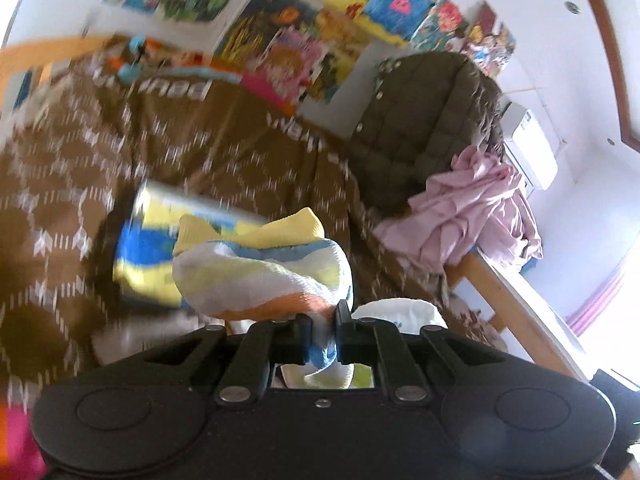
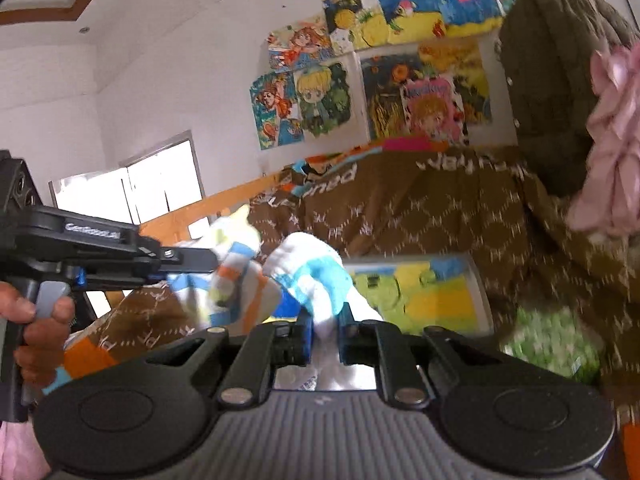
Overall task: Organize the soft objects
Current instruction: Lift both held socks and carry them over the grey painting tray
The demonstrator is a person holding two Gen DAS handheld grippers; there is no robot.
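The left gripper (image 1: 323,322) is clamped on a striped sock (image 1: 260,276), white with yellow, blue and orange bands, whose bunched body bulges up above the jaws while a bit of its fabric shows pinched between them. The right gripper (image 2: 325,326) is clamped on a second sock (image 2: 310,276), white with light blue bands, which also rises in a lump above its jaws. In the right wrist view the left gripper comes in from the left edge, a hand (image 2: 38,320) wrapped around its handle, and the two socks hang close together, seeming to touch, above the bed. The bed is covered by a brown blanket (image 1: 248,136) with a white diamond pattern and white lettering. Lying on the blanket behind the socks is a flat picture book (image 2: 424,296) in yellow, blue and green, blurred in both views. At the far side of the bed a dark olive quilted jacket (image 1: 424,120) is heaped up, with a crumpled pink garment (image 1: 476,208) resting against it at the bed's wooden edge. Colourful cartoon drawings (image 2: 400,80) are stuck on the white wall behind the bed. A green-and-white patch near the right gripper is too blurred to tell what it is.
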